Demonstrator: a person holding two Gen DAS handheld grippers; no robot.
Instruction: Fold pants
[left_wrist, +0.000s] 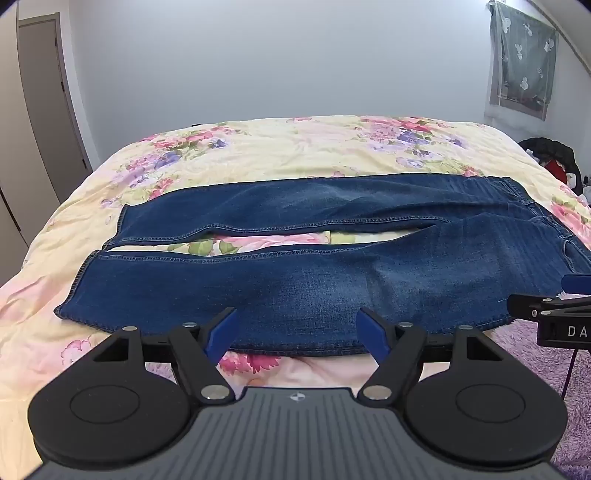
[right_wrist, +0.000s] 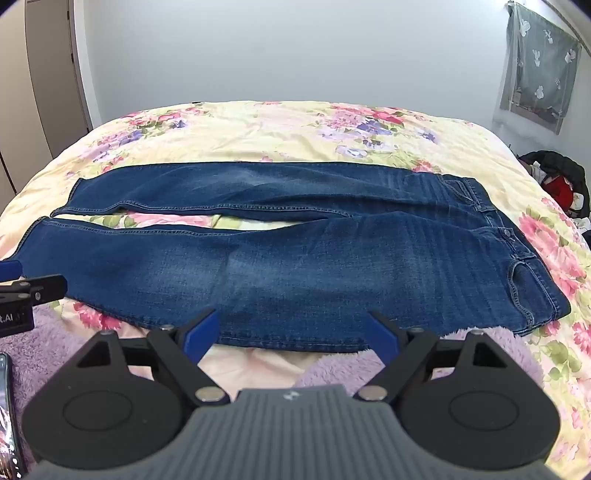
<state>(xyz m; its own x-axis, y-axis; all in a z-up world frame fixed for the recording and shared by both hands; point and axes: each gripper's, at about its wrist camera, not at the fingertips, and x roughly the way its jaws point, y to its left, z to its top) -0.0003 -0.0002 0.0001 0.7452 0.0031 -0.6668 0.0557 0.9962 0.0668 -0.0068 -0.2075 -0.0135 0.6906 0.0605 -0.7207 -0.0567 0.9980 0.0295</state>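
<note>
Floral-quilted bed (right_wrist: 295, 125), blue jeans (right_wrist: 295, 258) flat across, unfolded; purple fleece blanket (right_wrist: 48, 343) at near edge.

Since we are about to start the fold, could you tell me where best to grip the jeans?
I would pinch the near leg's outer seam from the near side: the jeans lie flat, legs leftward, and that edge runs just past the open left gripper and right gripper.

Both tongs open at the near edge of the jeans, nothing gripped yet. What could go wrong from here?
1. The jeans lie on a soft floral quilt; open right tongs may pinch quilt along with denim.
2. Legs are split by a gap; lifting the near leg unevenly with left tongs could skew the fold.
</note>
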